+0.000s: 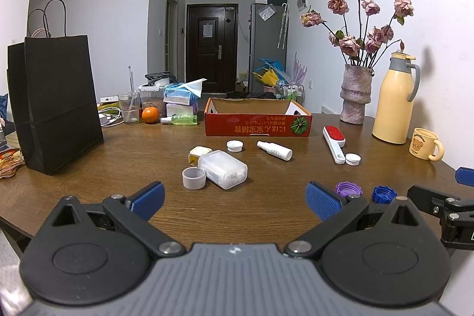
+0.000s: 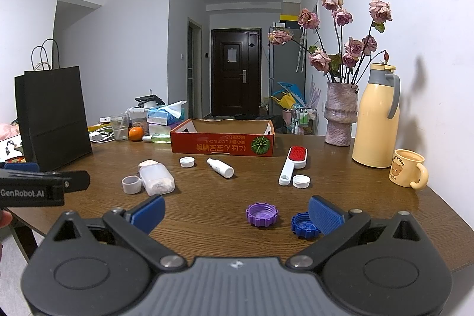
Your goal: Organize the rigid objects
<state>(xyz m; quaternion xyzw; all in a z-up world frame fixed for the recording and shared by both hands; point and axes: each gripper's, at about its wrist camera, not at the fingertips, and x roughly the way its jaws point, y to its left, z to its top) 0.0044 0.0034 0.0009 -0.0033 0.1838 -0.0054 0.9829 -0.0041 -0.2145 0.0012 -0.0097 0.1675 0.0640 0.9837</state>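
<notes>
A red cardboard box (image 1: 257, 125) (image 2: 222, 142) stands open at the back of the brown table. Loose in front of it lie a clear plastic container (image 1: 223, 172) (image 2: 157, 179), a grey tape ring (image 1: 193, 178) (image 2: 131, 184), a white spray bottle (image 1: 275, 150) (image 2: 220, 167), two white caps (image 1: 235, 145) (image 1: 353, 158), a red lint brush (image 1: 334, 139) (image 2: 293, 165), a purple cap (image 1: 348, 188) (image 2: 262, 214) and a blue cap (image 1: 383, 194) (image 2: 305, 224). My left gripper (image 1: 235, 202) hovers open and empty before the container. My right gripper (image 2: 237, 213) is open, its right finger beside the blue cap.
A black paper bag (image 1: 56, 102) stands at the left. A vase of dried roses (image 1: 355, 94), a yellow thermos (image 1: 395, 102) and a bear mug (image 1: 425, 142) line the right wall. A glass, an orange (image 1: 150, 114), tissues and cables crowd the back left.
</notes>
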